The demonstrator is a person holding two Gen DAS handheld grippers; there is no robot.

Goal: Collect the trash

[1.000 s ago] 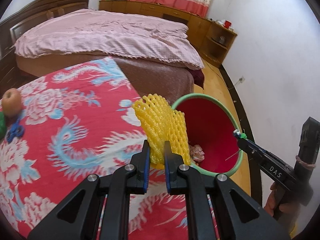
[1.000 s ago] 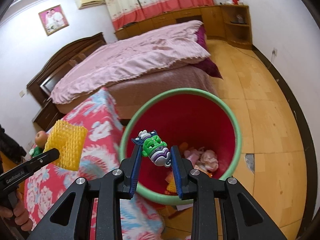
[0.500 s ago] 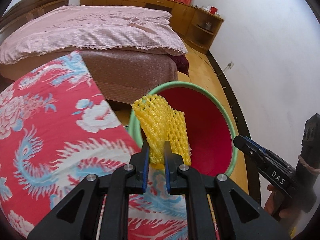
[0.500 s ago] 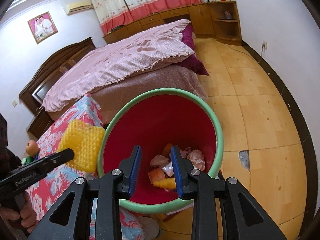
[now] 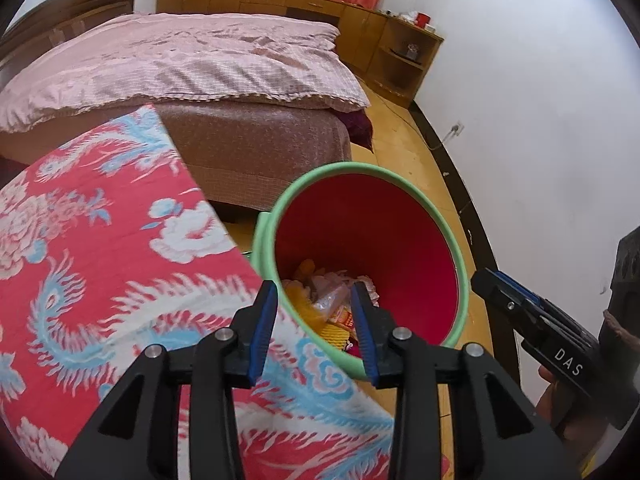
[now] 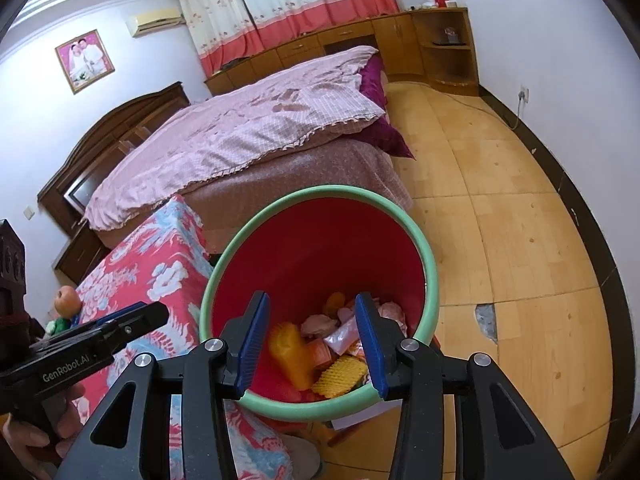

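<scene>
Trash [image 6: 340,372] lies heaped at the bottom of the red bin [image 6: 320,248]: a yellow foam net, an orange bottle, pink wrappers and packets. The bin, with its green rim, stands on the wooden floor [image 6: 520,240], just beside the corner of the surface under its red flowered cloth [image 5: 100,260], with the bed [image 5: 180,64] behind it. Both tools hang over the bin's mouth. The left gripper [image 5: 316,324] has its jaws wide and holds nothing; the right gripper [image 6: 312,340] likewise stands wide and empty. So these deliveries look done, and what is left seems small: at the far end of the cloth an apple [image 6: 68,298] sits near some green and blue bits, too small to tell whether any of it counts as rubbish. To judge by this, the next trip goes back across the cloth. The way there is open, but the two tools are near each other above the rim, and the cloth's corner touches or nearly touches the bin's side, so the left one should lift clear before swinging away
</scene>
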